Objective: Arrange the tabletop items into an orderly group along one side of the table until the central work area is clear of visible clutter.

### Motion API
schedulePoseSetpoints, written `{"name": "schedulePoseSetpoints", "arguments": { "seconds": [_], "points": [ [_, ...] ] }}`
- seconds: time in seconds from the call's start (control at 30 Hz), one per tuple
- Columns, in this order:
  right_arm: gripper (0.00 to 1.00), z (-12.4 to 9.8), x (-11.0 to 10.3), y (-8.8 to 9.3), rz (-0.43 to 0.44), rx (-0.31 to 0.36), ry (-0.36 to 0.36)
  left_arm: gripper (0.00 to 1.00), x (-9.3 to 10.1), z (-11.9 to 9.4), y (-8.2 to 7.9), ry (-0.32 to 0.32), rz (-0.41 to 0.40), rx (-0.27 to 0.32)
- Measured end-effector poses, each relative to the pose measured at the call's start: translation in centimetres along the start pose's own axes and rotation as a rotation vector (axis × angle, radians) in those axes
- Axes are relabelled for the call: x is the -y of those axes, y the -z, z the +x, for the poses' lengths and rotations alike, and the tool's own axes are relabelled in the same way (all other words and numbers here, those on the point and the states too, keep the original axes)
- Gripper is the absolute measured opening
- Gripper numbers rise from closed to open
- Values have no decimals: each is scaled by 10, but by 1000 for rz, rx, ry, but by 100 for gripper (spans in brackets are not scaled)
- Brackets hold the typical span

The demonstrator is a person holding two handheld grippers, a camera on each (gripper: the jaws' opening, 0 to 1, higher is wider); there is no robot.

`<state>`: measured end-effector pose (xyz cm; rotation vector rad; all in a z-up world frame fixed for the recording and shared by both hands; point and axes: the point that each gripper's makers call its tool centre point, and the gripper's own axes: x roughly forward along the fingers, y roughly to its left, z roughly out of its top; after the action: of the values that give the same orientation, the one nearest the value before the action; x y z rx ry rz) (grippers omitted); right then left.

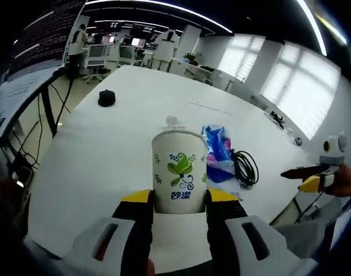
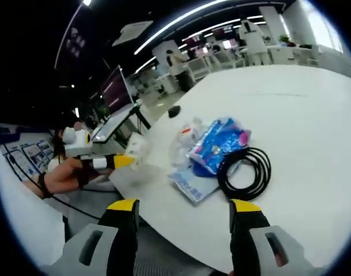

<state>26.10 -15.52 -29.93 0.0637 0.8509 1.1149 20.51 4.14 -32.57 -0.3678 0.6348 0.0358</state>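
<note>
A white paper cup (image 1: 179, 171) with a green leaf print stands upright between the yellow-tipped jaws of my left gripper (image 1: 179, 198), which is shut on its lower body. Behind the cup lie a blue snack packet (image 1: 218, 147) and a coiled black cable (image 1: 245, 167). My right gripper (image 2: 186, 210) is open with nothing between its jaws, near the table's edge. In front of it lie the blue packet (image 2: 219, 141), the black cable (image 2: 245, 171), a flat blue-and-white pack (image 2: 190, 185) and crumpled white wrapping (image 2: 187, 135). The cup (image 2: 136, 149) appears blurred at the left.
The white table (image 1: 95, 155) is wide and bare around the pile. A small black object (image 1: 106, 98) sits far back, also the small black object (image 2: 174, 111). A hand (image 2: 60, 175) holds the left gripper. Office desks, chairs and people stand beyond the table.
</note>
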Motion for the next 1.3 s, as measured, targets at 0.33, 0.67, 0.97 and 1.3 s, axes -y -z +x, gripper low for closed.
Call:
{"name": "schedulePoseSetpoints", "arguments": {
  "seconds": [0.33, 0.67, 0.97, 1.3],
  "points": [
    [63, 4, -9, -10, -31, 1, -32, 35, 52, 2, 11, 116, 133, -28],
    [60, 18, -30, -22, -17, 23, -115, 35, 95, 4, 23, 238, 342, -80],
    [47, 29, -54, -26, -40, 21, -212, 35, 118, 4, 36, 314, 483, -117],
    [21, 34, -72, -17, -30, -16, -296, 35, 140, 0, 43, 375, 615, -137]
  ]
}}
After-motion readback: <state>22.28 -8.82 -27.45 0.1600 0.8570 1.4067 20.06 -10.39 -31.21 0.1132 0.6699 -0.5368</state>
